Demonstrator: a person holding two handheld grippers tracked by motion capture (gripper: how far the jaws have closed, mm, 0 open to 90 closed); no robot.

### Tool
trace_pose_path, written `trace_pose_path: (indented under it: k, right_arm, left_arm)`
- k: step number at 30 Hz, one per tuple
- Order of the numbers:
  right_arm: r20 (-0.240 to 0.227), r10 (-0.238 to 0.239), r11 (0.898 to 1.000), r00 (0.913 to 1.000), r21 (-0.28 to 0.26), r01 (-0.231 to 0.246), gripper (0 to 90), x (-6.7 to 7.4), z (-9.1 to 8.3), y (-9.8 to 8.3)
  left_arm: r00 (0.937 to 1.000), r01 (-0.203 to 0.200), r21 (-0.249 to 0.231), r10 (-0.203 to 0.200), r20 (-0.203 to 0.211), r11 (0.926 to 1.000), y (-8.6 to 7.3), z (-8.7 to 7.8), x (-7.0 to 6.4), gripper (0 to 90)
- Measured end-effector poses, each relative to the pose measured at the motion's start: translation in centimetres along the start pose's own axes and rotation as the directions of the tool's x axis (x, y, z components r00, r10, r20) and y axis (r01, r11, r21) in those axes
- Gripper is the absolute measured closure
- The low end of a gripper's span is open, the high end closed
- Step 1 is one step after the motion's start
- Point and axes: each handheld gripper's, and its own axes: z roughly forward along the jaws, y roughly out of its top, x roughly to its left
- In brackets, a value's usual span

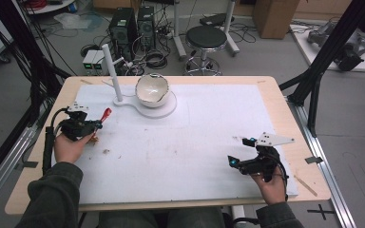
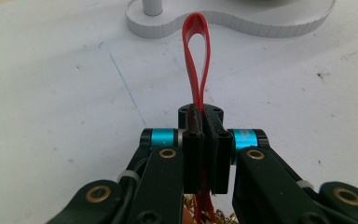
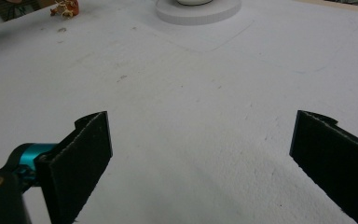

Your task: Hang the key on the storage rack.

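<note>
Gripping a red loop (image 2: 196, 56) flat between its pressed-together jaws, the left tool (image 1: 86, 124) sits low over the white mat (image 1: 195, 142) at the bench's left side; the loop sticks out ahead of the jaws toward the white stand (image 1: 116, 76) and the bowl (image 1: 152, 89) on its base. Small golden bits show under this tool. The right tool (image 1: 240, 161) rests well apart at the right, jaws spread wide over bare mat.

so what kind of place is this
Most likely a robotics lab or data-recording workspace: black desktop computer towers with tangled cables on the floor, a black round rolling stool, and a wooden table covered by a white foam board.
</note>
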Motion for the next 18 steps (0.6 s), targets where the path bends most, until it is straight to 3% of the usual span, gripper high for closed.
trace_pose_path:
  k: [18]
  right_arm:
    - [-0.006, -0.005, 1.0, 1.0, 0.003, 0.005, 4.5, -0.1, 0.2, -0.1]
  left_arm:
    - [0.9999, -0.013, -0.099, 0.014, 0.008, 0.995, 0.3, -2.5, -1.2, 86.5]
